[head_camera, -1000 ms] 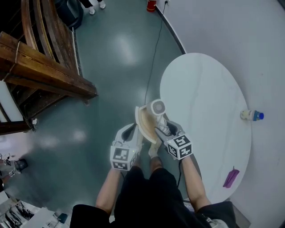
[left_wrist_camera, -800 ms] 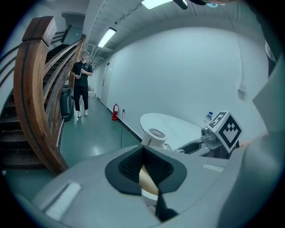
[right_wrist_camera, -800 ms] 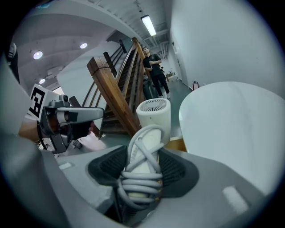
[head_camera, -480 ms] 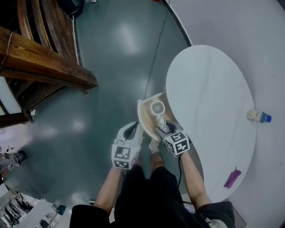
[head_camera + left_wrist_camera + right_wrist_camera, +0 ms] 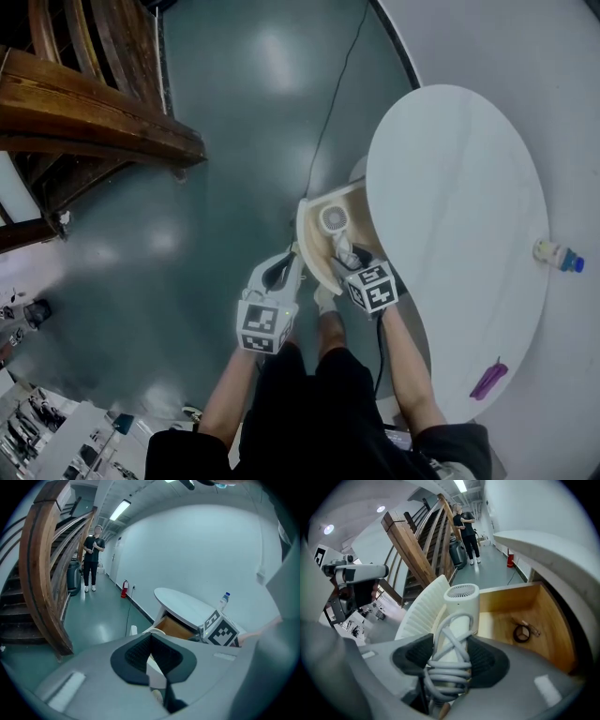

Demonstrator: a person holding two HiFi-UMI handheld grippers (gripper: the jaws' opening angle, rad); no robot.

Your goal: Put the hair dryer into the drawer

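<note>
- Teal floor [image 5: 187, 187] all around, and a white oval tabletop [image 5: 459, 206] with a wooden drawer [image 5: 506, 606] standing open under its left edge.
- right gripper [image 5: 450, 660] has its jaws clamped on the hair dryer [image 5: 459, 606] handle, with the cord [image 5: 447, 674] wrapped round it. The dryer's head sits over the open drawer, close to its ribbed front.
- left gripper [image 5: 151, 641] is just beside the drawer front, jaws pinched together.
</note>
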